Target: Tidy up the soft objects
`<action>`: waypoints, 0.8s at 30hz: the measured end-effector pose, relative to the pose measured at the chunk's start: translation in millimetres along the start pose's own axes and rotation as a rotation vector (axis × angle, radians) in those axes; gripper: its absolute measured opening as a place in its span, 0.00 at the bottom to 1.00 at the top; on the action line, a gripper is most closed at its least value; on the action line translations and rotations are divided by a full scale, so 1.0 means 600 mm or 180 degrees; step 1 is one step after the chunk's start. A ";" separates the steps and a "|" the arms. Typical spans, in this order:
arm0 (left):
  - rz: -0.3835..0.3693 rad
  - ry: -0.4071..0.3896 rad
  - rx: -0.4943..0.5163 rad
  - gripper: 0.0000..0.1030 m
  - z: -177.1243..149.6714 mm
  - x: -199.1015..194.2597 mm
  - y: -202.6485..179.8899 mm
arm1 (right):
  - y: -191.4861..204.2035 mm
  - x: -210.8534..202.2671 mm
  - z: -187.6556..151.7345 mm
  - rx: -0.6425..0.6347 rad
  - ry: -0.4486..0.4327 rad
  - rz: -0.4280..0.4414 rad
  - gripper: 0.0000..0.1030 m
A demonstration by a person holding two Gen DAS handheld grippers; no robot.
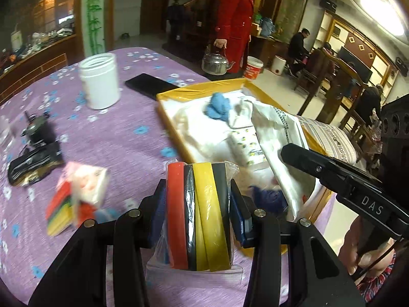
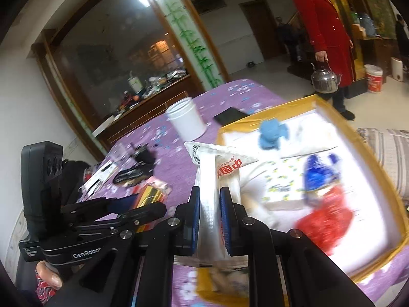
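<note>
Soft objects are held in both grippers, and each view shows one hold closely.

Left wrist view: the left gripper (image 1: 196, 202) is closed on a clear bag of coloured strips (image 1: 198, 215), red, grey, yellow and black, standing on edge between the blue pads. The bag is carried above the near part of the counter (image 1: 122, 133), just beside the near left corner of the yellow-edged tray (image 1: 163, 97). The strips look rubbery and springy, the film around them slick; the pack is judged light, and a hold across its full thickness, as seen here, should keep the strips from fanning out. A second, similar pack (image 1: 76, 197) lies blurred on the cloth to the left. A blue soft toy (image 1: 217, 106) and white cloths rest inside the tray. The right gripper (image 1: 288, 153) reaches in from the right with a white packet.

Right wrist view: the right gripper (image 2: 208, 217) is clamped tight on a white plastic packet (image 2: 217, 179) with red print, pinched at a thin fold, held over the tray's near edge (image 2: 378, 263). The packet appears limp, light and slippery; a pinch on a seam would be safer than on loose film. A blue item (image 2: 319, 174) and a red one (image 2: 327, 225), both blurred, lie in the tray.
</note>
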State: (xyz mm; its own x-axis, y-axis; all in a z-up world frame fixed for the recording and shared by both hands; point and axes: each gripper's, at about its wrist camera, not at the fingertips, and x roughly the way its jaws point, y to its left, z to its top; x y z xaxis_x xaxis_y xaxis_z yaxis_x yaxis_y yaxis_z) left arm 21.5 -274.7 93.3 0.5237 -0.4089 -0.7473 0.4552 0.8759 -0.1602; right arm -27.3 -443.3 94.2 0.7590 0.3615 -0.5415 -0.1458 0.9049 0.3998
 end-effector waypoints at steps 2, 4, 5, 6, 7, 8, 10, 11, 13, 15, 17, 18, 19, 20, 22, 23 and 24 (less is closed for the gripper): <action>-0.0018 0.0022 0.0022 0.41 0.012 0.010 -0.013 | -0.019 -0.007 0.011 0.0032 -0.0018 -0.0070 0.15; -0.0039 0.0035 0.0031 0.41 0.026 0.021 -0.024 | -0.034 -0.011 0.022 0.0058 -0.0036 -0.0123 0.15; -0.0052 0.0045 0.0026 0.41 0.032 0.029 -0.026 | -0.042 -0.012 0.028 0.0066 -0.0035 -0.0157 0.15; -0.0061 0.0057 0.0011 0.41 0.038 0.035 -0.027 | -0.051 -0.013 0.033 0.0079 -0.0024 -0.0200 0.15; -0.0080 0.0081 -0.0010 0.41 0.047 0.045 -0.030 | -0.059 -0.012 0.039 0.0088 -0.0012 -0.0229 0.15; -0.0094 0.0104 -0.0021 0.41 0.052 0.054 -0.029 | -0.068 -0.010 0.045 0.0104 0.0003 -0.0264 0.15; -0.0102 0.0160 -0.0038 0.41 0.061 0.073 -0.033 | -0.082 -0.003 0.056 0.0123 0.0036 -0.0321 0.15; -0.0106 0.0198 -0.0056 0.41 0.067 0.086 -0.035 | -0.088 0.000 0.062 0.0116 0.0054 -0.0358 0.15; -0.0105 0.0275 -0.0083 0.41 0.077 0.106 -0.037 | -0.099 0.008 0.077 0.0096 0.0083 -0.0442 0.15; -0.0081 0.0322 -0.0093 0.41 0.083 0.123 -0.041 | -0.108 0.018 0.095 0.0093 0.0125 -0.0476 0.15; -0.0079 0.0371 -0.0113 0.41 0.087 0.139 -0.044 | -0.115 0.030 0.115 0.0051 0.0153 -0.0551 0.15; -0.0088 0.0386 -0.0133 0.41 0.090 0.145 -0.045 | -0.119 0.037 0.124 0.0043 0.0169 -0.0600 0.15; -0.0095 0.0399 -0.0154 0.41 0.092 0.152 -0.046 | -0.123 0.044 0.133 0.0037 0.0190 -0.0627 0.15; -0.0103 0.0407 -0.0165 0.41 0.093 0.157 -0.045 | -0.126 0.051 0.139 0.0032 0.0216 -0.0638 0.15; -0.0128 0.0417 -0.0191 0.41 0.092 0.166 -0.047 | -0.132 0.071 0.152 0.0048 0.0274 -0.0693 0.15; -0.0130 0.0418 -0.0194 0.41 0.090 0.169 -0.048 | -0.137 0.082 0.157 0.0058 0.0323 -0.0715 0.15; -0.0116 0.0416 -0.0189 0.41 0.087 0.172 -0.050 | -0.143 0.091 0.160 0.0069 0.0352 -0.0719 0.15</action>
State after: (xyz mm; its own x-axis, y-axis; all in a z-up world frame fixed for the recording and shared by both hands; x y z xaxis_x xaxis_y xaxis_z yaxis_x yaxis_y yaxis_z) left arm 99.8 -356.5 54.7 0.4077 -0.4073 -0.8173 0.4267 0.8763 -0.2238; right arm 87.3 -522.7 101.4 0.6966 0.1740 -0.6960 0.0343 0.9610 0.2746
